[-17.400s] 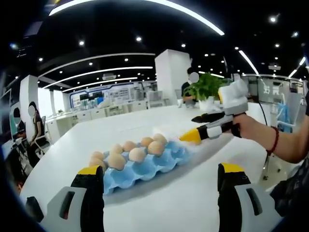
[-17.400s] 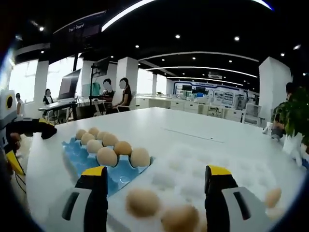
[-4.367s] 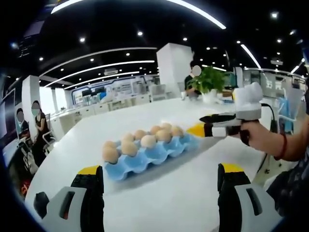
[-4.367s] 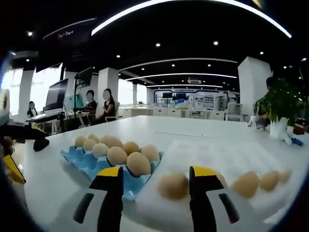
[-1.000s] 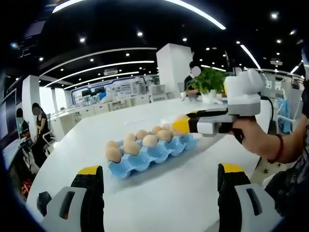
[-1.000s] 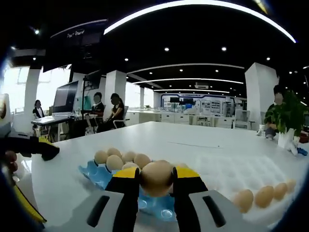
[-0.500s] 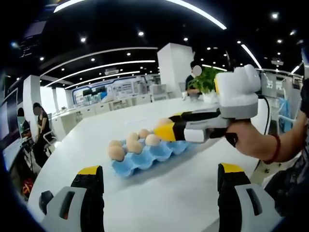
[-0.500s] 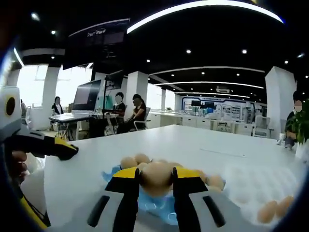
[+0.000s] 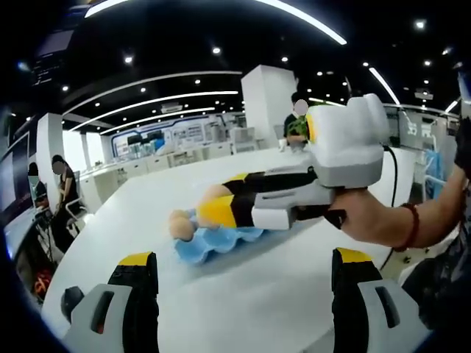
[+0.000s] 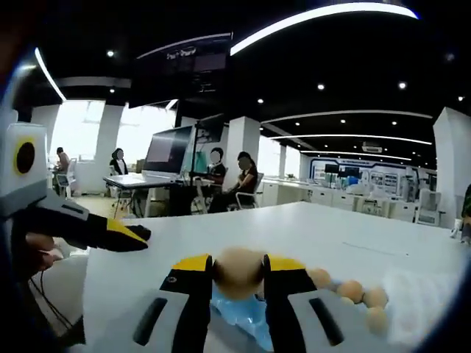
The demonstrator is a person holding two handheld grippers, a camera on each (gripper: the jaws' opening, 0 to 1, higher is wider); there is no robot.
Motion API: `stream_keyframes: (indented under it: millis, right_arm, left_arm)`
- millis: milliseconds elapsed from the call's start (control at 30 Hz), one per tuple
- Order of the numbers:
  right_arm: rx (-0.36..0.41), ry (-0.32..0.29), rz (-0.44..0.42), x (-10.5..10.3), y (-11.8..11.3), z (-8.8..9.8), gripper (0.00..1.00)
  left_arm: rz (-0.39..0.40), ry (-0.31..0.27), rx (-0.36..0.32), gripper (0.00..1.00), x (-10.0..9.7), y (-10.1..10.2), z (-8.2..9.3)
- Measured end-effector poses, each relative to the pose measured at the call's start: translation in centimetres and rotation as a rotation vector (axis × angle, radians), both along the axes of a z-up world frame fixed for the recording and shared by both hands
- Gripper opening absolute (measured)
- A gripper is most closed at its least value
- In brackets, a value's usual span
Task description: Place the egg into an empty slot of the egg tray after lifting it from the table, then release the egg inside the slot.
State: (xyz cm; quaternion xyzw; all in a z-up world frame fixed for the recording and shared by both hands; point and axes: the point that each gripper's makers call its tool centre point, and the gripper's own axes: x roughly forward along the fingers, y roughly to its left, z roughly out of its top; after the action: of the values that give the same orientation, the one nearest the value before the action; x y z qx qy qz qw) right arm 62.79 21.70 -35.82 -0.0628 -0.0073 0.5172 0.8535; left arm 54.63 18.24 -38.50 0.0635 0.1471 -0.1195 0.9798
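The left gripper (image 9: pixel 239 305) is held back over the white desk (image 9: pixel 221 294), jaws wide apart and empty, so the blue egg tray (image 9: pixel 213 241) near the far edge is kept clear. To its right, the egg (image 10: pixel 239 273) is clamped between the jaws of the right gripper (image 10: pixel 239 283) above the tray, judged ready for lowering into an empty slot. Seated eggs (image 10: pixel 349 290) at the right crowd the free slots.

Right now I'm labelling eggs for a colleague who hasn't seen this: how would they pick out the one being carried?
Start at the big white table and find the blue egg tray on it. The right gripper reaches over that tray, its yellow-tipped jaws shut on the egg. Unlike the eggs seated in the tray, this one is pinched between the jaws.
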Motion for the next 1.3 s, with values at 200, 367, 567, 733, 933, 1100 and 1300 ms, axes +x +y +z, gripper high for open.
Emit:
stream_keyframes:
  millis: [200,367,567,733,933,1100,1300]
  right_arm:
    - [-0.019,0.013,0.016,0.0,1.4,-1.1,0.28]
    - [-0.025,0.019,0.024,0.0,2.3,-1.7,0.28]
    - [-0.034,0.026,0.022,0.1,3.2,-2.4,0.28]
    - [-0.064,0.044,0.016,0.3,3.7,-3.8,0.28]
    - [-0.088,0.054,0.007,0.5,4.2,-4.7,0.28]
    - [-0.118,0.061,-0.007,0.7,4.4,-5.7,0.28]
    - [-0.129,0.05,0.003,0.4,4.5,-5.8,0.29]
  left_arm:
    - [0.0,0.003,-0.004,1.0,-0.3,0.2,-0.1]
    - [0.011,0.011,-0.002,1.0,-0.3,0.7,-0.3]
    - [0.02,0.013,-0.002,1.0,-0.4,1.1,-0.3]
    - [0.028,0.027,0.002,1.0,-0.4,1.7,-0.6]
    - [0.021,0.023,0.0,1.0,-0.3,1.6,-0.5]
    - [0.021,0.03,0.003,1.0,-0.3,1.7,-0.7]
    - [0.02,0.037,0.003,1.0,-0.1,1.9,-0.8]
